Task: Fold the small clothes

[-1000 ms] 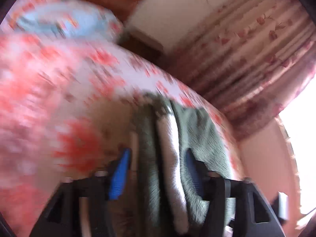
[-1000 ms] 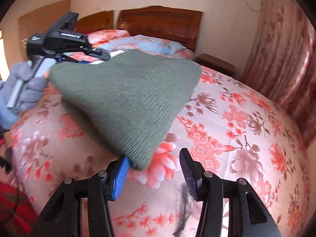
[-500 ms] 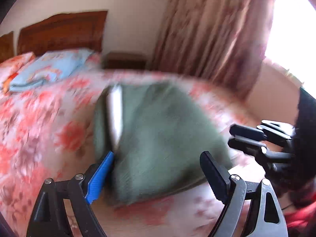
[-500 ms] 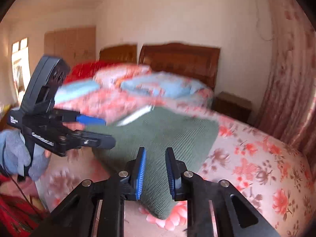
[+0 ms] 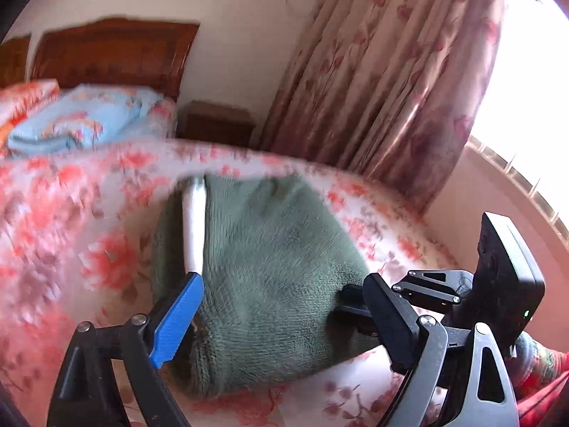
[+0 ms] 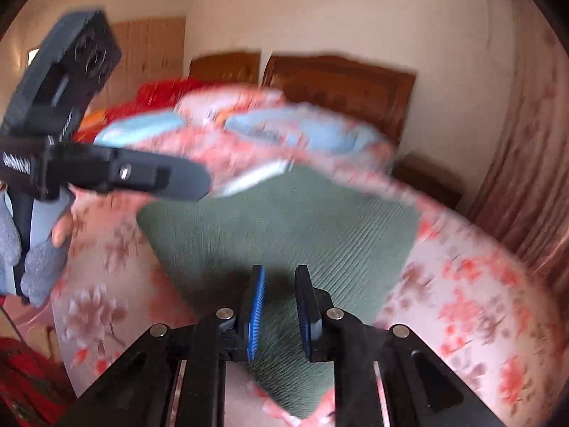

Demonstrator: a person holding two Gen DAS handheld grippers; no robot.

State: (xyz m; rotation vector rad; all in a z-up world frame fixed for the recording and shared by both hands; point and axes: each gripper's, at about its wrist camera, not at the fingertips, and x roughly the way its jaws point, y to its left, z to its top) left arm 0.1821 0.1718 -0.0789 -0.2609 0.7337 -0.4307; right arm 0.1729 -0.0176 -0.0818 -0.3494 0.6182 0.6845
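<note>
Mid-fold on the bed (image 5: 71,220): the right hand-held gripper (image 6: 279,306) pinches the green knit garment's (image 5: 270,270) corner, the left hand-held gripper (image 5: 284,306) hangs spread, and flattening likely comes next.

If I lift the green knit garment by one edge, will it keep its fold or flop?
The green knit garment would probably flop: it drapes softly over the bedspread. Its fuzzy ribbed knit should grip the pads, not slip. It looks thick, so likely some sag from its weight.

Blown-out window (image 5: 533,114) glare; bedspread (image 6: 462,302) motion-blurred; fisheye vignette.
</note>
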